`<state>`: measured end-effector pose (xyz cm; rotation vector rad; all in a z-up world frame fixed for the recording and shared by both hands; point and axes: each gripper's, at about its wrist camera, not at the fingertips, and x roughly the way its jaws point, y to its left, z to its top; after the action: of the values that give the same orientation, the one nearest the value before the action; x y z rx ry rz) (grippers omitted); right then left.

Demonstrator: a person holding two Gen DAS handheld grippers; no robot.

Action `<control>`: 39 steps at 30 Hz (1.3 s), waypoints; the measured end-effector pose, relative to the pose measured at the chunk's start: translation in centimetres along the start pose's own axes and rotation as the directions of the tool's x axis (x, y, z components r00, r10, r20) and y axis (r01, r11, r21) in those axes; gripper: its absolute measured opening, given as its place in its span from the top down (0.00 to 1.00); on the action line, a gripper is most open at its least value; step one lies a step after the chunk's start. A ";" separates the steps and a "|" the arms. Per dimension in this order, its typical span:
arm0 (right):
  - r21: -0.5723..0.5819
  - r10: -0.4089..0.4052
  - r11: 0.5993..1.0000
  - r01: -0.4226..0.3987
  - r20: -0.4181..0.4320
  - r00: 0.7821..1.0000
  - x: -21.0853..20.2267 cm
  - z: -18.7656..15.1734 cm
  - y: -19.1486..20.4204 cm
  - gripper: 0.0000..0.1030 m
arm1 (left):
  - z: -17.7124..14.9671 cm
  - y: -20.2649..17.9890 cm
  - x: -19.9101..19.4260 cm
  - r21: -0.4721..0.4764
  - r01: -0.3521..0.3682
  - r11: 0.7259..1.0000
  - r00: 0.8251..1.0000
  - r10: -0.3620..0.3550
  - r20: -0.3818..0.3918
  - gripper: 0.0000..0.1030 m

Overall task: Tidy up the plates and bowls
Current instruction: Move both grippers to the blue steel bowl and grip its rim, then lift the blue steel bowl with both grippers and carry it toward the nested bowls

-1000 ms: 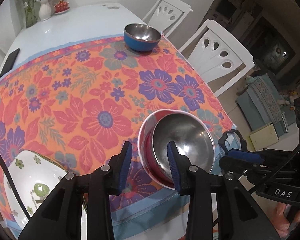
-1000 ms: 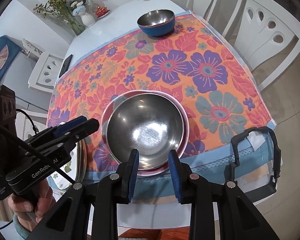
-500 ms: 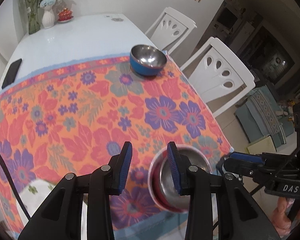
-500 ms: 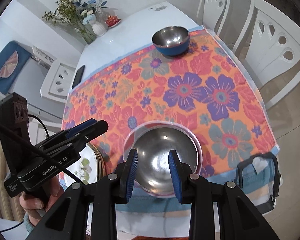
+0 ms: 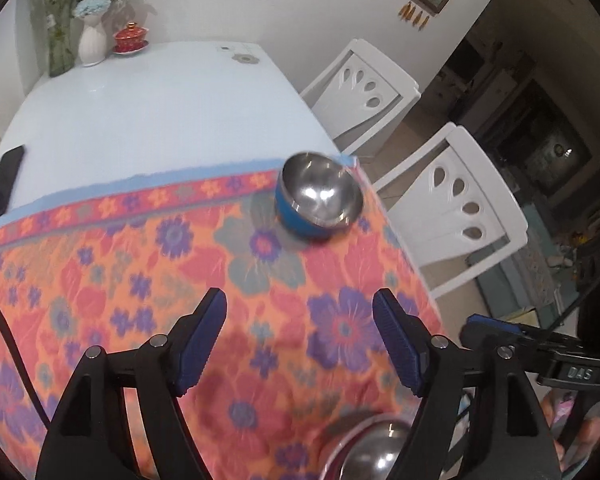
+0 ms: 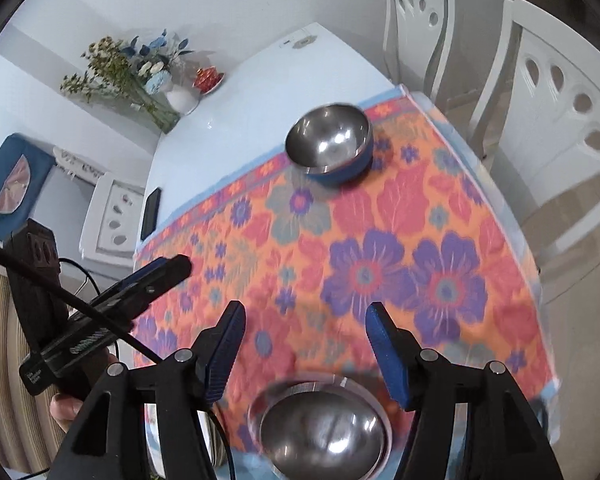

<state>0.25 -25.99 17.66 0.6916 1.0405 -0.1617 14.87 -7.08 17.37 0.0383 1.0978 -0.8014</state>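
Observation:
A blue bowl with a steel inside point(image 5: 319, 208) stands on the far right corner of the flowered cloth point(image 5: 148, 280); it also shows in the right wrist view point(image 6: 329, 145). A steel bowl nested in a red-rimmed bowl point(image 6: 324, 428) sits at the near edge, low in the left wrist view point(image 5: 374, 450). My left gripper point(image 5: 300, 344) is open and empty above the cloth. My right gripper point(image 6: 305, 356) is open and empty above the nested bowls. The left gripper also shows at the left of the right wrist view point(image 6: 156, 276).
A black phone point(image 5: 3, 188) lies on the bare white table point(image 5: 152, 120). A vase of flowers point(image 5: 90, 36) and a red lidded cup point(image 5: 130, 38) stand at the far end. White chairs point(image 5: 456, 208) line the right side.
Both grippers have opened wide and lifted back from the nested bowls, which now sit lower in both views. The views have tilted up toward the blue bowl.

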 end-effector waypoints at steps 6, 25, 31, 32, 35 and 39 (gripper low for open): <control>0.057 -0.015 0.998 0.014 0.018 1.000 2.9 5.6 -2.1 0.42 | 4.9 0.7 4.6 -0.008 0.004 1.000 1.000 -0.004 -0.010 0.30; 0.098 -0.103 0.989 0.108 -0.054 0.993 15.1 14.0 -6.7 0.42 | 9.5 2.0 17.5 -0.042 0.046 0.998 0.989 -0.051 -0.140 0.50; 0.095 -0.099 0.990 0.105 -0.065 0.993 17.1 14.4 -7.5 0.42 | 9.6 2.1 19.3 -0.028 0.053 0.998 0.987 -0.056 -0.153 0.67; 0.094 -0.101 0.990 0.107 -0.068 0.993 17.5 14.5 -7.6 0.43 | 9.6 2.1 19.5 -0.028 0.059 0.998 0.986 -0.063 -0.156 0.71; 0.089 -0.093 0.991 0.100 -0.081 0.992 18.3 14.5 -7.7 0.54 | 9.3 2.1 20.0 -0.027 0.064 0.998 0.985 -0.067 -0.160 0.74; 0.076 -0.089 0.992 0.096 -0.084 0.992 18.9 14.4 -7.6 0.65 | 9.1 2.2 20.2 -0.028 0.063 0.998 0.984 -0.067 -0.163 0.76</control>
<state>17.25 -36.85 3.01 0.7277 1.1492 -0.2591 27.46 -20.42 4.80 0.0505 1.2684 -0.8556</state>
